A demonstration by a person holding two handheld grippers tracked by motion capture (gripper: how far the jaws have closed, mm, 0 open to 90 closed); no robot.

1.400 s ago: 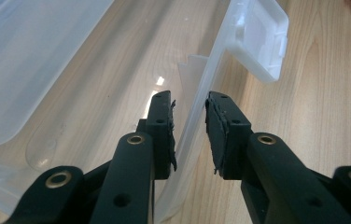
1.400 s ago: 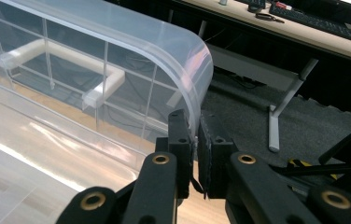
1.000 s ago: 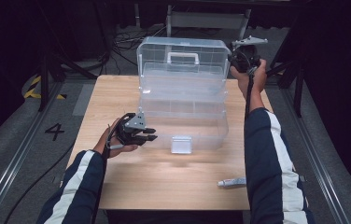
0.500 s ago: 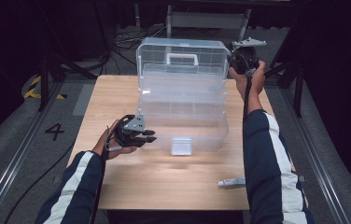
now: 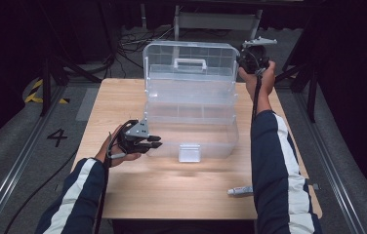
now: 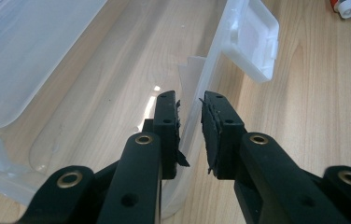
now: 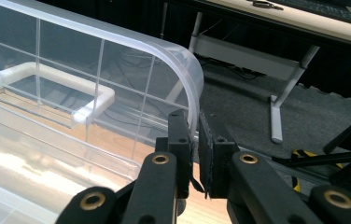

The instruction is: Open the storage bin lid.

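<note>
Clear plastic storage box (image 5: pixel 191 114) standing open at centre of wooden surface (image 5: pixel 172 195), lid (image 5: pixel 190 61) raised upright at far side, white handle (image 5: pixel 190 63) on lid, white latch (image 5: pixel 189 152) hanging at near front wall

Left gripper (image 5: pixel 153 142) held low at box's near left corner; in left gripper view (image 6: pixel 191 126), jaws narrow, straddling thin front wall (image 6: pixel 211 79) of box, one jaw inside, one outside; slight gap visible at each pad, contact with wall not confirmed; jaws just been closing a little, with wall between them

Right gripper (image 5: pixel 254 57) raised at upper right corner of lid; in right gripper view (image 7: pixel 196 154), jaws nearly together, clamped on curved lid rim (image 7: pixel 194 84)

Small white and grey item (image 5: pixel 240 190) lying on surface near front right edge, just beside right sleeve (image 5: pixel 274 165); type not determinable

Left sleeve (image 5: pixel 74 200) entering from bottom left
</note>
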